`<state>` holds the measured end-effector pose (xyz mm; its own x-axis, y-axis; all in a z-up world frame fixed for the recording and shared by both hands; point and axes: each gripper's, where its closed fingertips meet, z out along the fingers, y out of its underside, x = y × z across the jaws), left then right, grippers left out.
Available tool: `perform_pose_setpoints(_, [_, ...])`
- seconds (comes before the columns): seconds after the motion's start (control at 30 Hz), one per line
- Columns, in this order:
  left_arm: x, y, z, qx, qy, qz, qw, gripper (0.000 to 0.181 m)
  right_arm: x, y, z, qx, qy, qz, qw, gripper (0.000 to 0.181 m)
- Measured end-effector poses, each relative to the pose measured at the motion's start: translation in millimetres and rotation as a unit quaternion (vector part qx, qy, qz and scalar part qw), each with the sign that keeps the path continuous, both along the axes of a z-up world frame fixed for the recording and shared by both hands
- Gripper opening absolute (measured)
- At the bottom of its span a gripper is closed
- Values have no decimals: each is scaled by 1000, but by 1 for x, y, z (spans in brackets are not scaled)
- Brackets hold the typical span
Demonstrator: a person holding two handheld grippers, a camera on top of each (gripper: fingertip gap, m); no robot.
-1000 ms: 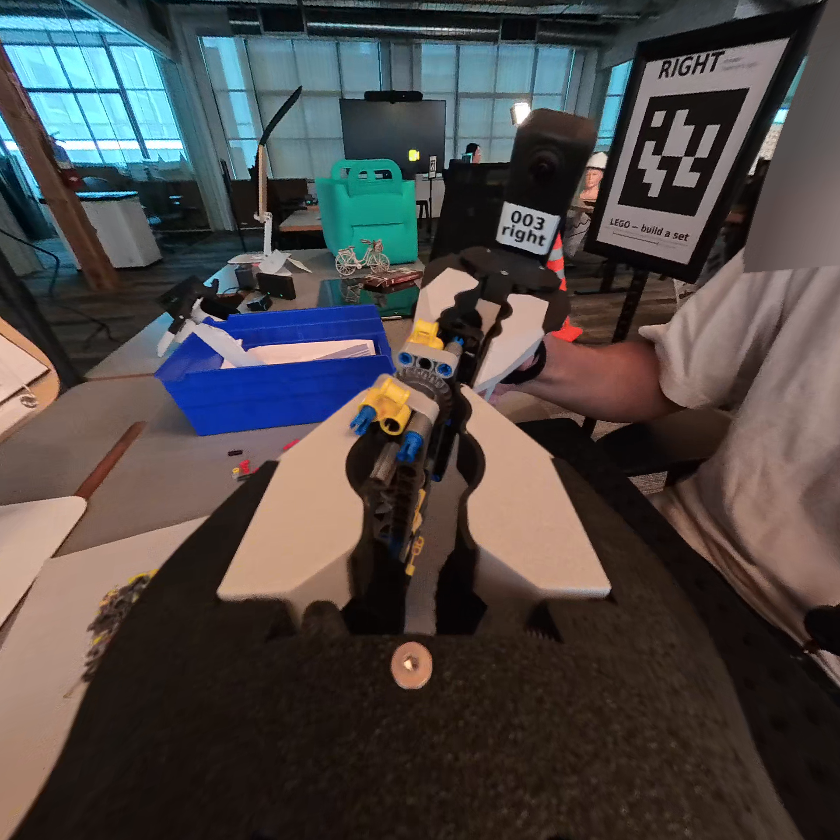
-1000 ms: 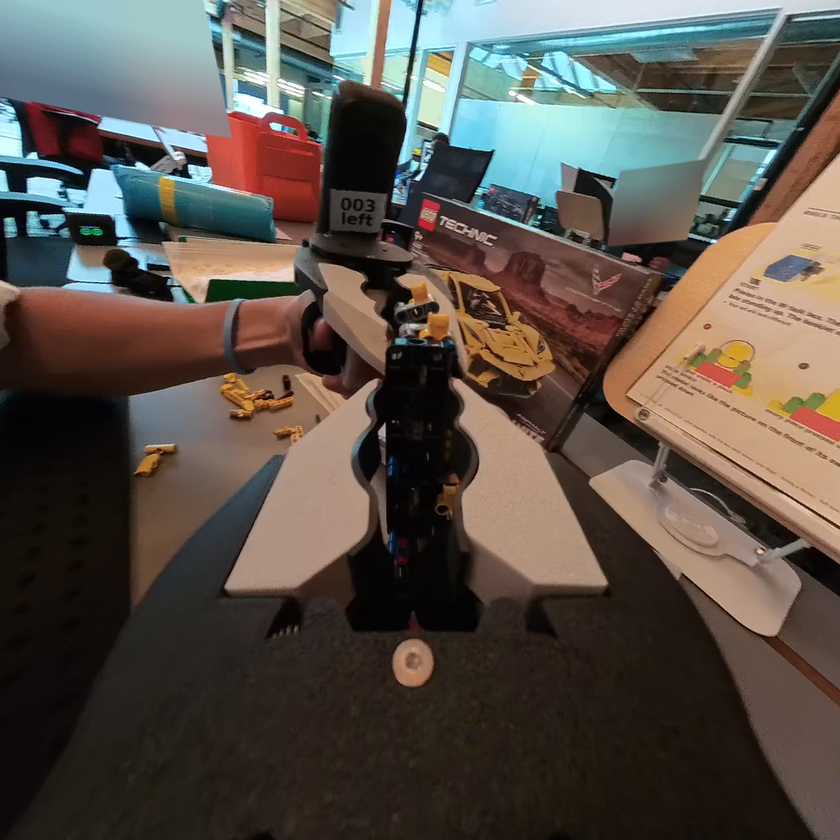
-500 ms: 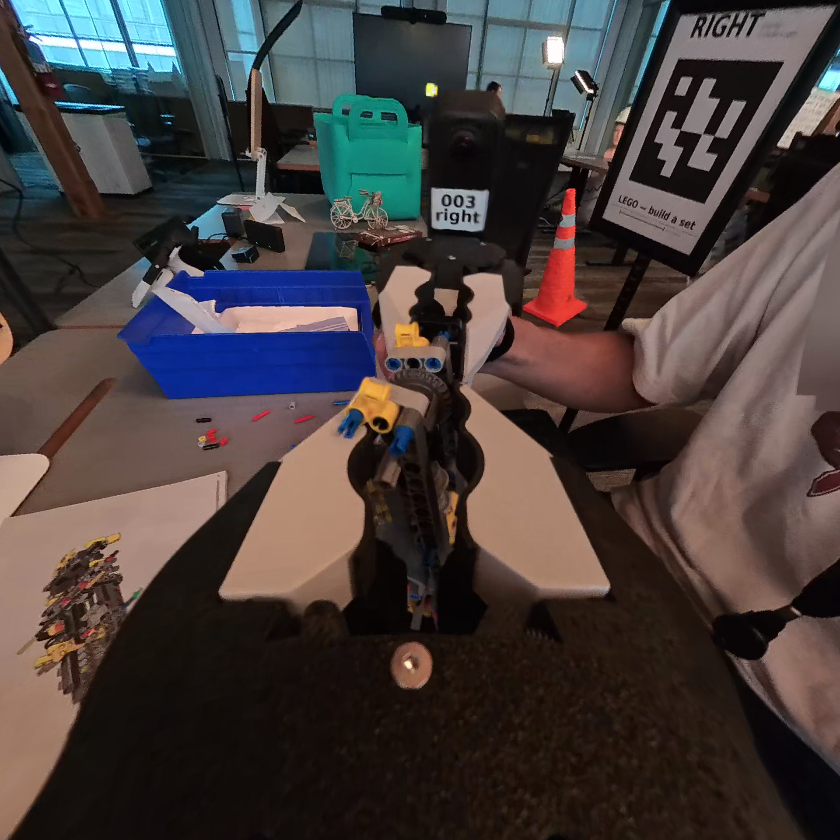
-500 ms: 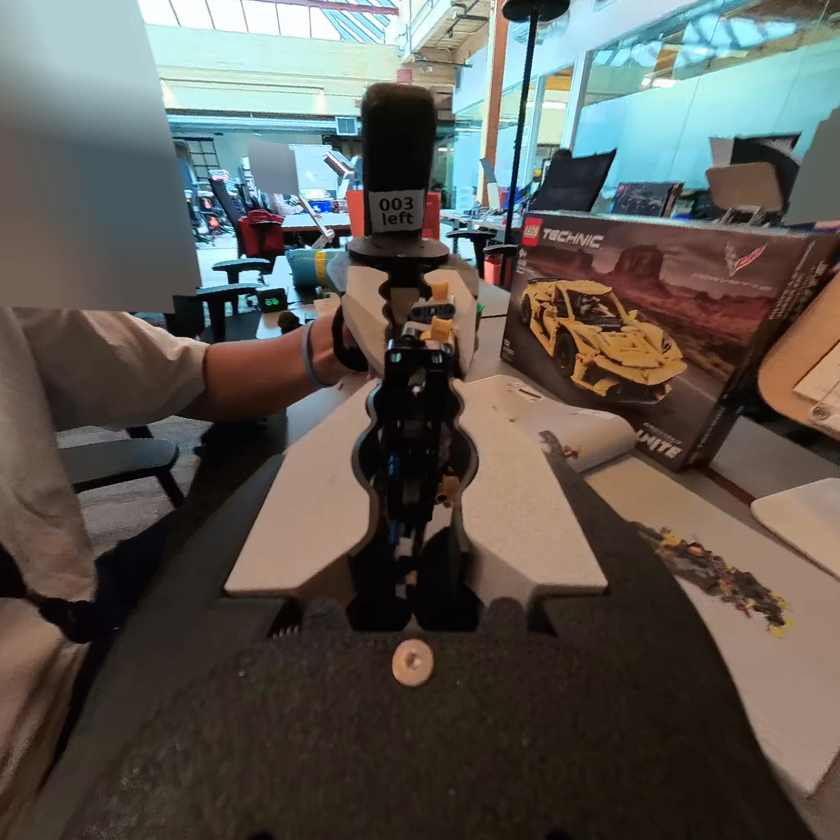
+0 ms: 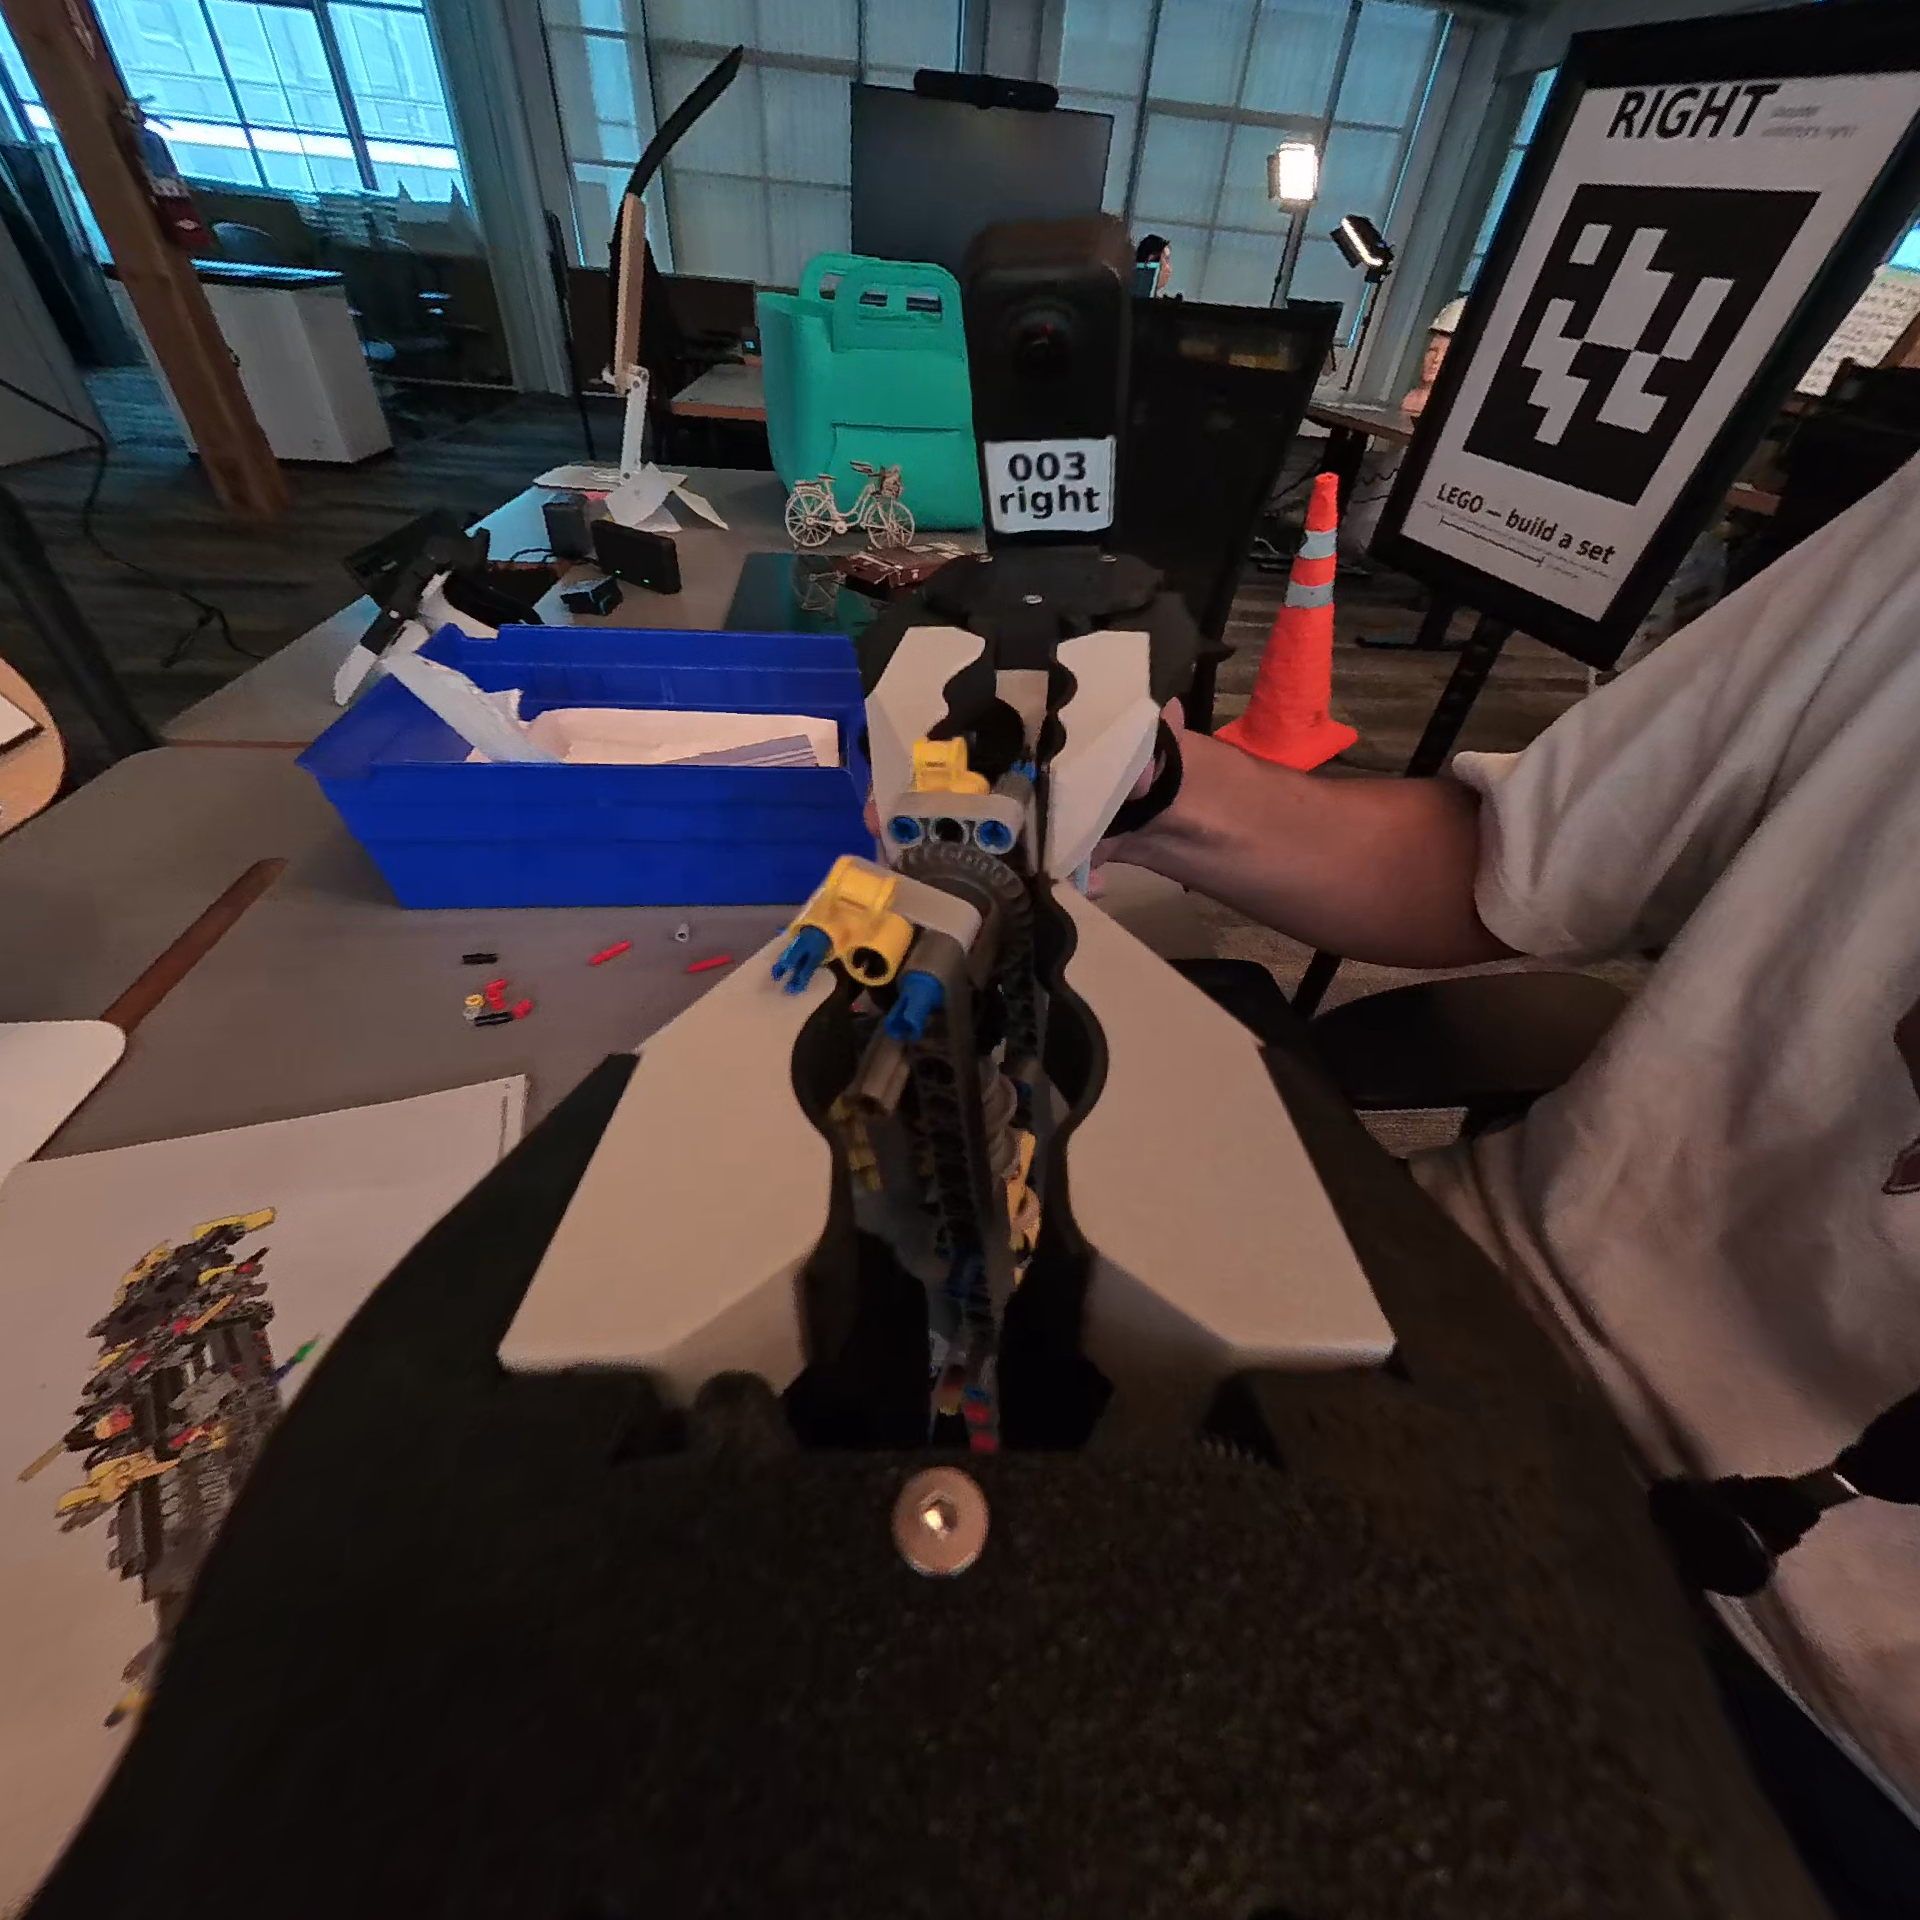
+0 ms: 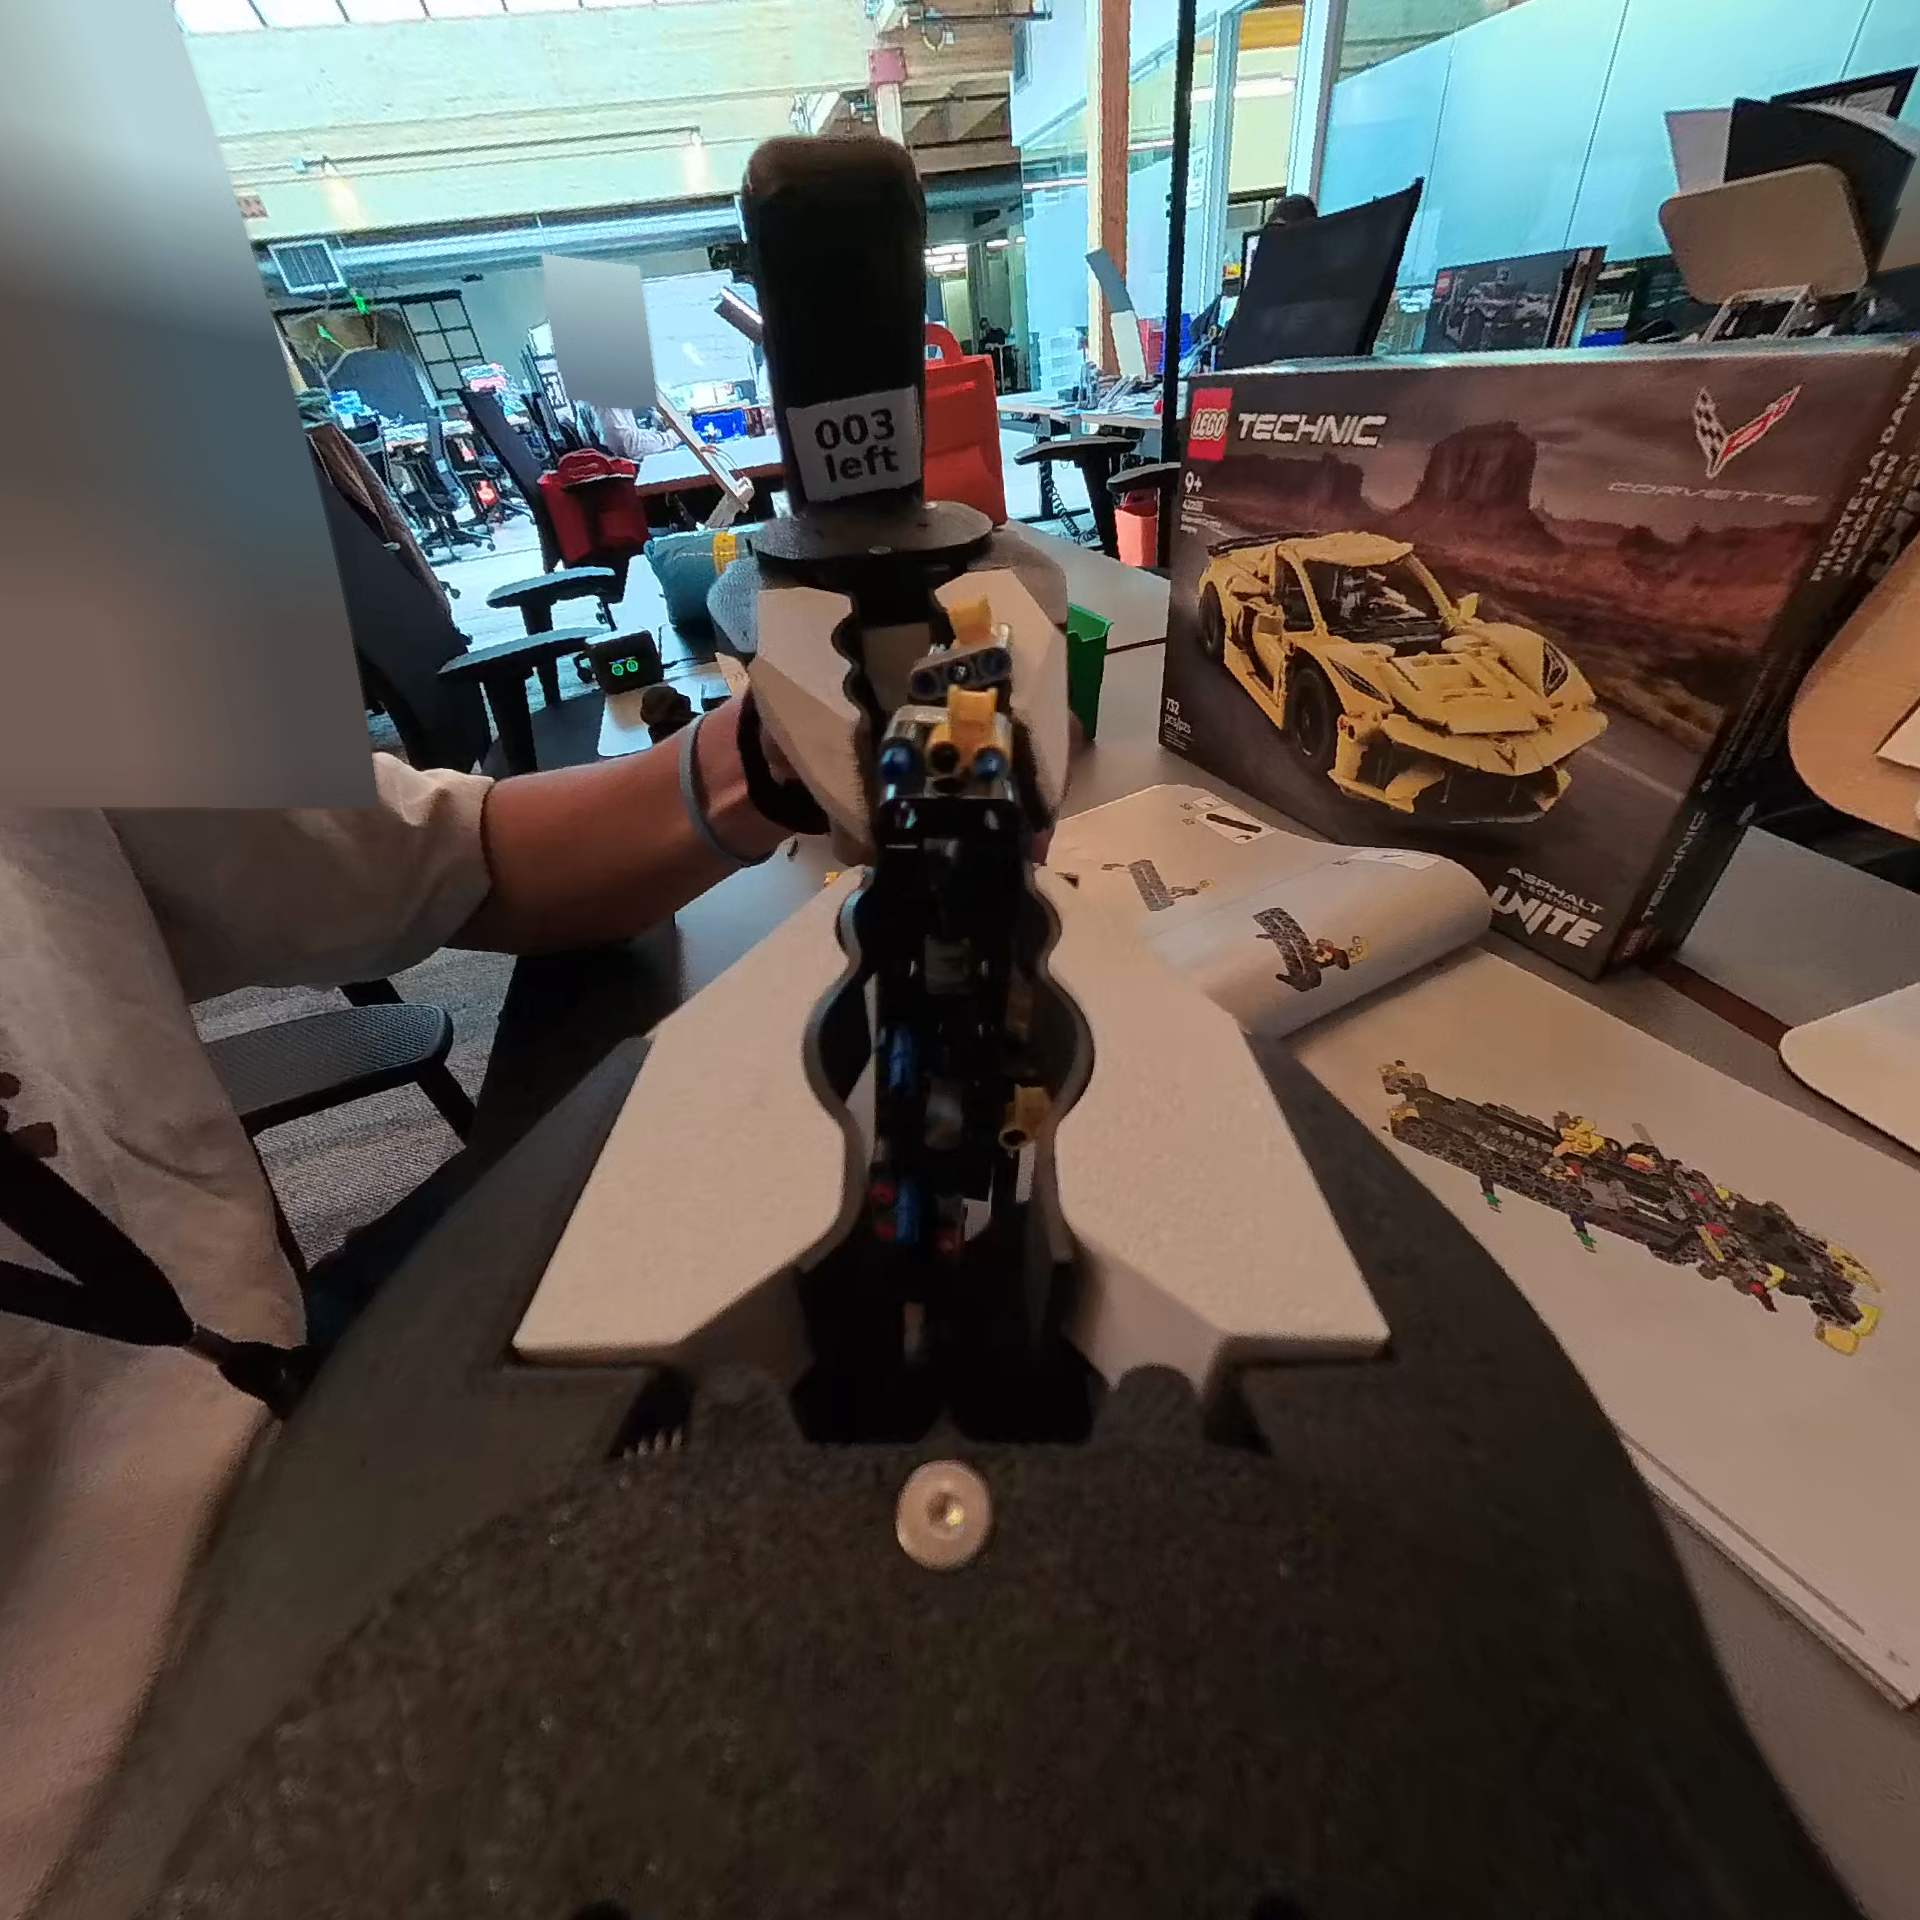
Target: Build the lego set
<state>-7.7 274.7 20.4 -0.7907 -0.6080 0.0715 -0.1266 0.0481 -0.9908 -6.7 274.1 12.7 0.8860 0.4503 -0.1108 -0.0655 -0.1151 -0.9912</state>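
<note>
A black Technic assembly [image 5: 951,1143] with a grey gear, blue pins and a yellow connector sits between the fingers of my left gripper [image 5: 945,925], which is shut on it. My right gripper [image 6: 951,883] is shut on a black assembly [image 6: 940,987] with blue pins and yellow parts at its far end. The two grippers face each other tip to tip above the table. The right gripper shows opposite in the left wrist view [image 5: 1013,748], and the left gripper opposite in the right wrist view [image 6: 904,717]. I cannot tell if both hold one joined build.
A blue bin [image 5: 582,821] stands at the back left, with small loose pins [image 5: 499,1003] in front of it. A printed sheet with the model's picture [image 6: 1631,1195] lies on the table, with an open booklet [image 6: 1278,914] and the set's box [image 6: 1507,644]. The person's arm [image 5: 1299,862] reaches in from the right. My left and right fingertips are right by each other.
Both grippers have swung round together with the build, so the backgrounds have shifted. They now face each other more squarely. Neither grip has changed.
</note>
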Motion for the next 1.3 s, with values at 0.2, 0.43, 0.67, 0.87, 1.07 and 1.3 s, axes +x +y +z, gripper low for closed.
perform_pose_setpoints(0.2, [3, -2, 0, -7, 6, 14, 1000, 32, 3, -2, 0, 6, 17, 0, 1000, 24])
perform_pose_setpoints(0.43, [3, -3, -4, 5, 10, 16, 1000, 31, 1, -3, -2, 13, 63, 24, 998, 24])
perform_pose_setpoints(0.67, [5, -4, -7, -1, 15, 18, 1000, 31, 4, -4, -2, 19, 95, 34, 995, 24])
perform_pose_setpoints(0.87, [5, -2, -6, -8, 13, 20, 1000, 31, 4, -2, -4, -5, 49, 14, 999, 24])
perform_pose_setpoints(1.07, [1, -5, -5, 4, 3, 13, 1000, 30, 0, -3, -4, -14, 37, 15, 999, 24])
perform_pose_setpoints(1.3, [-1, -11, -4, 28, -27, 14, 999, 30, -2, -7, -4, -26, 38, 19, 999, 24])
